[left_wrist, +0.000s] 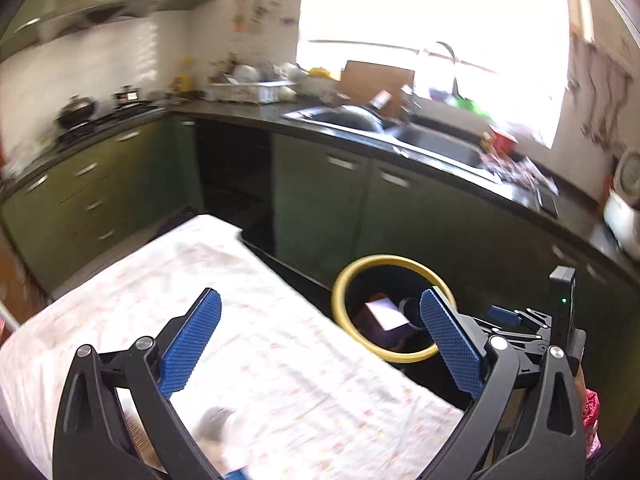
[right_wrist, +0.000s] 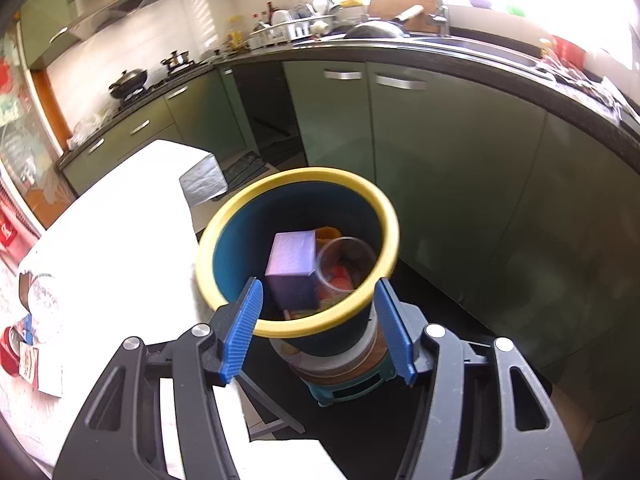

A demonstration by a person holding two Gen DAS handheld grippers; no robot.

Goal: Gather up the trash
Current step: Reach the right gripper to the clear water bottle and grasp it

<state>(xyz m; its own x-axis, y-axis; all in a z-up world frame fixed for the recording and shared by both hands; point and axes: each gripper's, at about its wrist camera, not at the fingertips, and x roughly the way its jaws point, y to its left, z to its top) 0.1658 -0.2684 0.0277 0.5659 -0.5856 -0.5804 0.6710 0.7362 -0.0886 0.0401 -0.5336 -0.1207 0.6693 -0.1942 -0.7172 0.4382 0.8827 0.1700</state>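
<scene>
Left gripper (left_wrist: pixel 320 344) was spread wide, nothing between its blue pads (left_wrist: pixel 191 343). It sat tilted down over the table (left_wrist: pixel 280 360), which wore a pale flower-print cloth. Left view was smeared, so detail on the cloth was poor; a grey blurred thing (left_wrist: pixel 218 420) lay near the bottom edge, couldn't tell what.

Trash bin (right_wrist: pixel 298 252), blue with a yellow rim, stood on the floor just beside the table's edge, in front of the green cabinets (right_wrist: pixel 440 128). From the left gripper it lay ahead and to the right, its rim partly hidden behind the right pad.

Right gripper (right_wrist: pixel 320 332) was about half open, jaws either side of the bin's near wall just under the rim. Whether the pads actually pressed on the wall, couldn't tell: the right pad looked close to it, the left pad showed a gap.

Inside the bin: a lilac box (right_wrist: pixel 292 264) leaning left of centre, a clear plastic cup (right_wrist: pixel 344 264) tipped against it on the right, orange and red scraps (right_wrist: pixel 340 276) underneath. All of it sat ahead of the right gripper's tips and below the rim.

More stuff was on the table at the far left of the right view: a red lid-like thing (right_wrist: pixel 10 352) and paper (right_wrist: pixel 44 372), well apart from both grippers.
</scene>
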